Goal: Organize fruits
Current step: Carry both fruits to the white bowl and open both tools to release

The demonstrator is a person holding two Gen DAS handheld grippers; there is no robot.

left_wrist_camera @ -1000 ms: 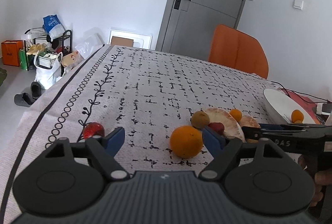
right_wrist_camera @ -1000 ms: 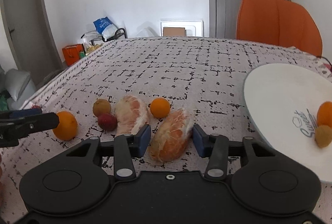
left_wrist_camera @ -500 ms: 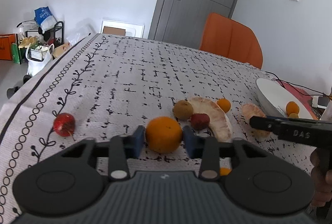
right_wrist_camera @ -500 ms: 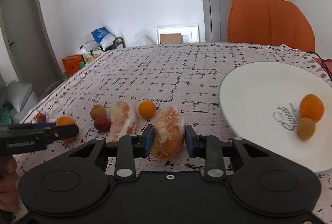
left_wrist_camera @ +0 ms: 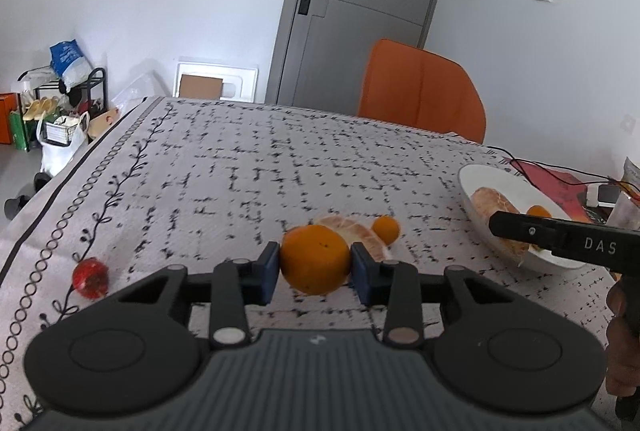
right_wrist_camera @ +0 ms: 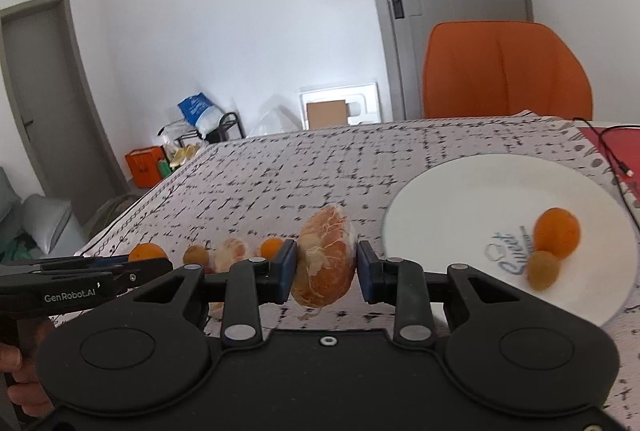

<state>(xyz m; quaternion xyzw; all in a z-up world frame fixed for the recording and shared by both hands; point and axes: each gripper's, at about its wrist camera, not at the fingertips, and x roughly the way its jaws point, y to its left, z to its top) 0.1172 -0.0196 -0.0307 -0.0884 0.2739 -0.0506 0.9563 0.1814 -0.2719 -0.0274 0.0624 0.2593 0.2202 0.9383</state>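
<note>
CHANGE: since a second ago you closed both tongs and lifted; left gripper [left_wrist_camera: 315, 268] clamps the orange [left_wrist_camera: 314, 258], right gripper [right_wrist_camera: 326, 270] clamps the peeled segment [right_wrist_camera: 325, 261], plate at its 3 o'clock | PLATE [right_wrist_camera: 460, 191]: small orange [right_wrist_camera: 557, 232], brown fruit [right_wrist_camera: 543, 270] | LEFT: second segment [left_wrist_camera: 356, 233], red fruit [left_wrist_camera: 90, 272] at 9 o'clock, others.

**Fruit tally, if anyone's counting**

One white plate [right_wrist_camera: 460, 199]. Three oranges: plate orange [right_wrist_camera: 557, 237] on it, big orange [left_wrist_camera: 315, 258] and small orange [left_wrist_camera: 386, 229] off it. Two peeled citrus pieces: webby piece [right_wrist_camera: 326, 259] near the plate's edge, pale piece [left_wrist_camera: 352, 231] further off. Two brown ones: plate brown fruit [right_wrist_camera: 543, 270], table brown fruit [right_wrist_camera: 196, 255]. One red fruit [left_wrist_camera: 90, 273], farthest away.
</note>
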